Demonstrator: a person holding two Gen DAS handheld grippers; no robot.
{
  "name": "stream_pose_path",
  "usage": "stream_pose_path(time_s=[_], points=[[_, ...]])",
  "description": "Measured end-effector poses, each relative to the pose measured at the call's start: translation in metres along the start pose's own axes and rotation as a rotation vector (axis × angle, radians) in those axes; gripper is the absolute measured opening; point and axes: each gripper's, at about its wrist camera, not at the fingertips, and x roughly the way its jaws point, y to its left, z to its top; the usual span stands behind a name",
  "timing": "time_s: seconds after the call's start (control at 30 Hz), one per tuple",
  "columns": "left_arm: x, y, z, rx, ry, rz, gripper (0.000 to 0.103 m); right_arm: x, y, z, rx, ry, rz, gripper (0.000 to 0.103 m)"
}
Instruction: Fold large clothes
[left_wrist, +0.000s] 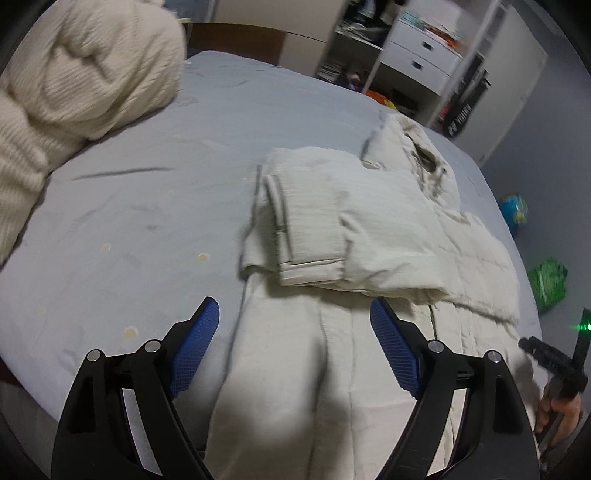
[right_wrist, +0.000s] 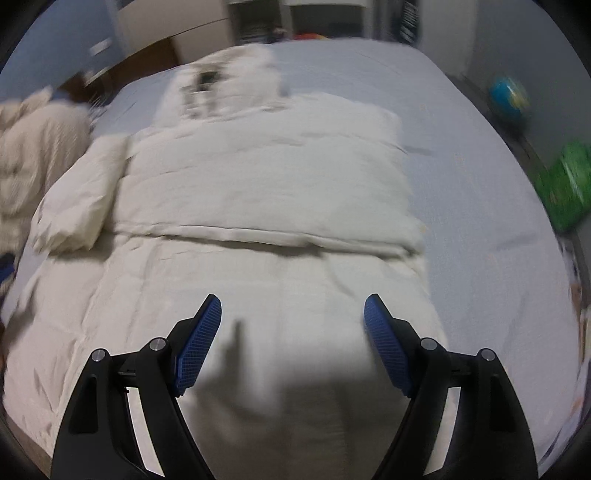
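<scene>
A large off-white garment (left_wrist: 369, 229) lies flat on the bed (left_wrist: 147, 206), with both sleeves folded in across its chest and its collar at the far end. It fills the middle of the right wrist view (right_wrist: 266, 184). My left gripper (left_wrist: 295, 325) is open and empty above the garment's near left part. My right gripper (right_wrist: 291, 317) is open and empty above the garment's near hem. The right gripper's body and the hand on it show at the left wrist view's lower right edge (left_wrist: 554, 365).
A cream knitted garment (left_wrist: 74, 92) is heaped at the bed's far left; it also shows in the right wrist view (right_wrist: 33, 147). Beyond the bed stand white shelves with drawers (left_wrist: 421, 55). A globe (left_wrist: 514, 212) and a green bag (left_wrist: 548, 282) lie on the floor to the right.
</scene>
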Motion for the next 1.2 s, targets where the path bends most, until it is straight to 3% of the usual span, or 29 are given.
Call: stream_pose_path(time_s=[0.27, 0.4, 0.57, 0.77, 1.07, 1.13, 1.2], points=[[-0.001, 0.015, -0.001, -0.077, -0.022, 0.020, 0.081, -0.003, 0.119, 0.027, -0.244, -0.034, 0.105, 0.076], [-0.003, 0.034, -0.002, -0.175, -0.036, 0.068, 0.085, 0.003, 0.177, 0.036, -0.357, -0.037, 0.129, 0.076], [-0.005, 0.056, -0.006, -0.283, -0.043, 0.053, 0.085, 0.013, 0.241, 0.041, -0.477, -0.036, 0.141, 0.076], [-0.006, 0.068, -0.011, -0.355, -0.047, 0.013, 0.085, 0.028, 0.303, 0.042, -0.614, -0.035, 0.120, 0.076], [-0.004, 0.080, -0.014, -0.424, -0.034, -0.016, 0.085, 0.067, 0.370, 0.022, -0.920, -0.021, -0.044, 0.075], [-0.003, 0.079, -0.013, -0.421, -0.030, -0.016, 0.085, 0.072, 0.370, 0.022, -0.932, -0.026, -0.061, 0.068], [-0.002, 0.079, -0.012, -0.421, -0.028, -0.016, 0.085, 0.071, 0.364, 0.030, -0.892, -0.029, -0.037, 0.050]])
